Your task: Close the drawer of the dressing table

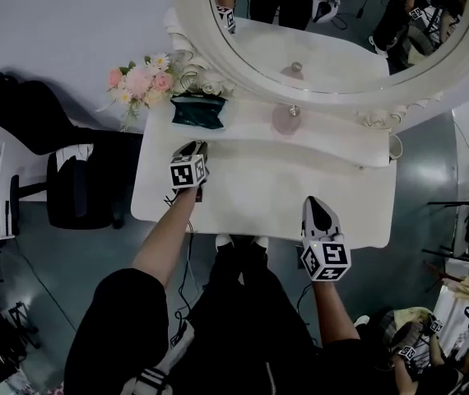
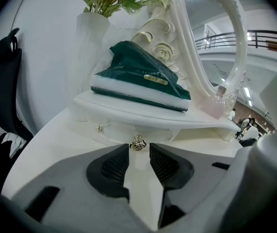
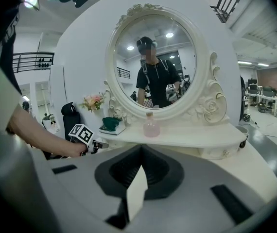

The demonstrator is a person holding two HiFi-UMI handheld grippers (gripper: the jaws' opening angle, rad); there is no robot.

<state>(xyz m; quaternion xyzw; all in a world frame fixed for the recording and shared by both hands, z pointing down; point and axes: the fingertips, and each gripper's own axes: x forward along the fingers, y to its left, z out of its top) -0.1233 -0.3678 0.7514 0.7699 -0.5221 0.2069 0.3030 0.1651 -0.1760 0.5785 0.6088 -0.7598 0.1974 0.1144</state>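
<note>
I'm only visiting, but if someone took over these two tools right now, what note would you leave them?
Left tool: jaws apart, gripping nothing, tips at the gold knob of the small drawer under the shelf.
Right tool: shut, empty, over the dressing table's front edge.
Done: the drawer looks pushed in, though I can't be sure it is flush.
Left: check it, then draw back.

The drawer [image 2: 121, 134] I faced was small and white, with a gold rose-shaped knob [image 2: 138, 143] on its front. It sat under the raised shelf [image 2: 143, 118] near the left end of the white dressing table [image 1: 259, 196]. Its front looked pushed in, about level with the panel beside it.
</note>
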